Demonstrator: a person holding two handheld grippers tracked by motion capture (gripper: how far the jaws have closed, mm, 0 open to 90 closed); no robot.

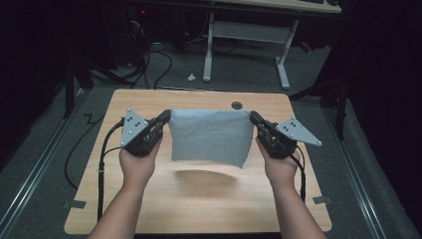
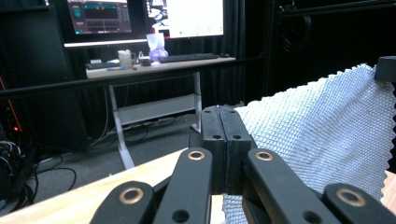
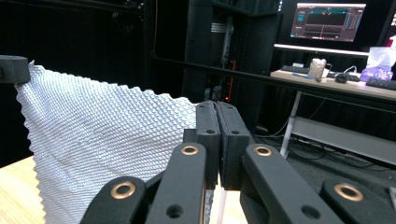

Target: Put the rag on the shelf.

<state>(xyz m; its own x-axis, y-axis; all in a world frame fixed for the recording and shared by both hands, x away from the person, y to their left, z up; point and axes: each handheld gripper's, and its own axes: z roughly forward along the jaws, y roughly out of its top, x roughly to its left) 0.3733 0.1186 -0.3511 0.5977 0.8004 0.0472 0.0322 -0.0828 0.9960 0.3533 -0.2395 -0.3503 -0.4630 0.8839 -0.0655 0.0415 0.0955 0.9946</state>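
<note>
Holding grey cloth (image 1: 210,135) up above table (image 1: 149,99), stretched flat btw left gripper (image 1: 164,118) & right gripper (image 1: 255,118), each pinching a top corner; folding or laying down prob. still left.

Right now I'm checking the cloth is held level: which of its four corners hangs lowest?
The free bottom corner on the right gripper side of the cloth; the bottom edge slopes down towards it.

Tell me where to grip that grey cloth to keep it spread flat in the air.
Grip the grey cloth at its two top corners, each from its outer side. The left gripper and right gripper pinch it exactly there; the top edge is taut and the rest hangs above the table.
</note>
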